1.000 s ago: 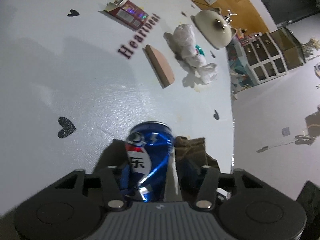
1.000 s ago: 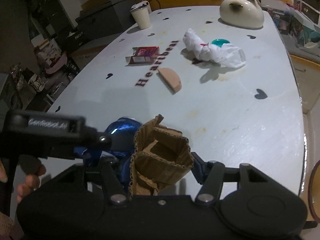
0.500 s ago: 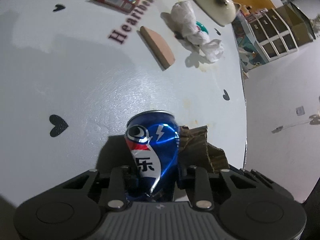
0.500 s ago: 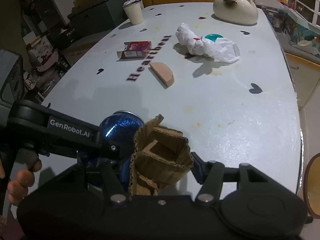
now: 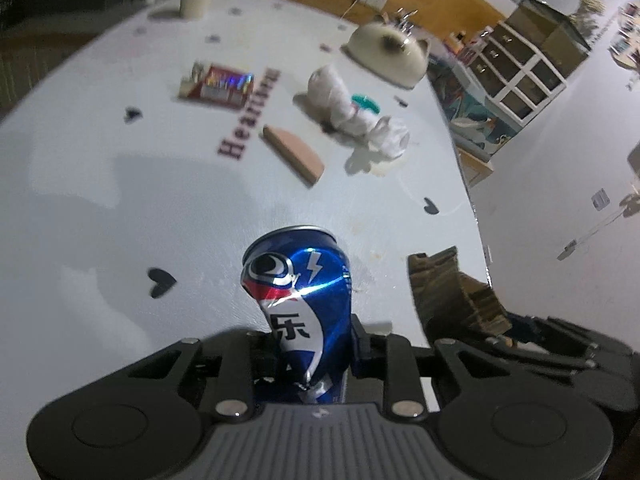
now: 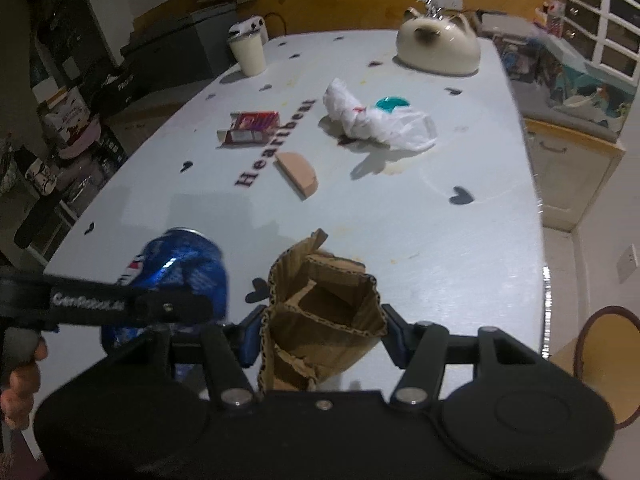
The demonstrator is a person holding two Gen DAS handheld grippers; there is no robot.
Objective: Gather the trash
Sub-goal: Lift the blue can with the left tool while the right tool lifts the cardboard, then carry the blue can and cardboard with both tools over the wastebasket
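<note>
Over the table [image 6: 460, 248], both grippers held trash.
Left gripper [image 5: 310, 344] clamped the can [image 5: 298, 296]; right gripper [image 6: 320, 332], at its 3 o'clock, pinched cardboard [image 6: 320, 312].

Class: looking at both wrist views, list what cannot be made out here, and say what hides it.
- Blue can: base hidden by the left claw; motion-blurred in the right wrist view.
- Cardboard piece: lower end hidden behind the right claw.
- Red packet: print blurred, unreadable.
- Teal object: partly covered by white plastic bag.

Right gripper [image 6: 322, 334] clamped on crumpled cardboard [image 6: 320, 316] above white table [image 6: 460, 248]. Left gripper [image 6: 160, 308] alongside, gripping dented blue can [image 6: 176, 264]. Farther off: plastic bag [image 6: 380, 120], red packet [image 6: 250, 126], cup [image 6: 248, 52].
</note>
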